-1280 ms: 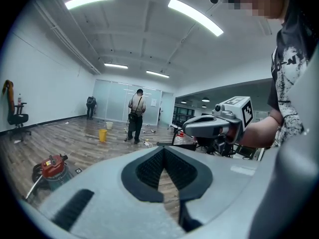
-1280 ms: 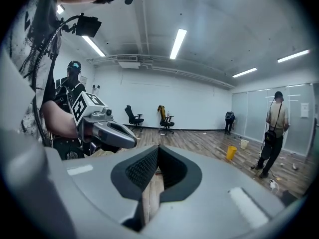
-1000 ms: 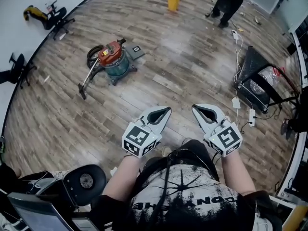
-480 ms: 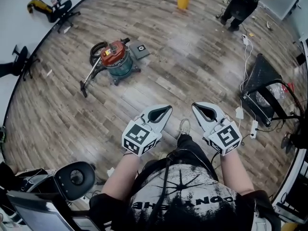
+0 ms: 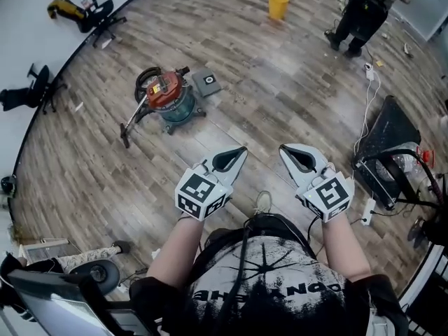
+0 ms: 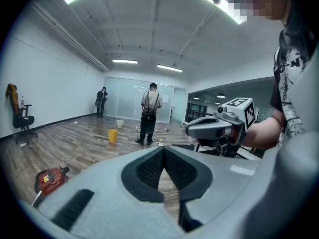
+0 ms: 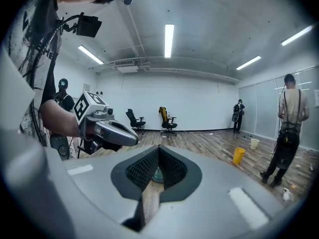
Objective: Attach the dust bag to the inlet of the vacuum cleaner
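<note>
The left tongs (image 5: 238,154) and the right tongs (image 5: 288,152) are both clenched with nothing in them, likely because there is nothing near enough to grab yet. The person (image 5: 273,285) holds them out side by side with bent arms, tips pointing to twelve o'clock and a little down. The round vacuum cleaner with a red top and blue-green tub (image 5: 166,93) sits on the wooden floor (image 5: 280,82), well apart at eleven o'clock. A flat grey square (image 5: 207,81), maybe the dust bag, lies just beside it at two o'clock.

Both forearms reach forward side by side at waist height, the left gripper (image 5: 239,152) and the right gripper (image 5: 286,151) each angled slightly downward and inward, jaws closed together with nothing between them.
</note>
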`<move>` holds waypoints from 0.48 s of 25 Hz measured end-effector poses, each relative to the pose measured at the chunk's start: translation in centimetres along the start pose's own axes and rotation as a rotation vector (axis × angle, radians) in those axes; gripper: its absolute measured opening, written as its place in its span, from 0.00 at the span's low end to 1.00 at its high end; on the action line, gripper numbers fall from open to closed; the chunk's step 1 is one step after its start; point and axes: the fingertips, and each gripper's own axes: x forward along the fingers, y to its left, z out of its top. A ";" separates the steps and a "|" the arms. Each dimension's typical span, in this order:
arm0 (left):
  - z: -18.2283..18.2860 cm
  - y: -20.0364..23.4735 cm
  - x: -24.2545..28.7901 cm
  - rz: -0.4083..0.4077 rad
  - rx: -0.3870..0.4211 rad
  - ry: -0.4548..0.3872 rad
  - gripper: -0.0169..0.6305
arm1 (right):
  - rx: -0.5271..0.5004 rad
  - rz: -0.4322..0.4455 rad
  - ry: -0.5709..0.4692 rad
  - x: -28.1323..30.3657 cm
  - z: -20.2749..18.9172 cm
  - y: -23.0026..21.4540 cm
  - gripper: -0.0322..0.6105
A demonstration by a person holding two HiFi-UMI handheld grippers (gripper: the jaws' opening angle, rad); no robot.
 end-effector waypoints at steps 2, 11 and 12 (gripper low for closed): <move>0.8 0.3 2.0 0.010 0.007 0.010 0.03 | 0.008 -0.008 -0.015 -0.2 0.1 -2.5 0.06; 3.2 0.8 7.7 -0.006 0.015 0.024 0.03 | 0.068 -0.040 -0.042 -1.2 -1.2 -8.6 0.06; 3.3 0.9 8.1 -0.009 0.020 0.025 0.03 | 0.073 -0.042 -0.042 -1.2 -1.3 -9.0 0.06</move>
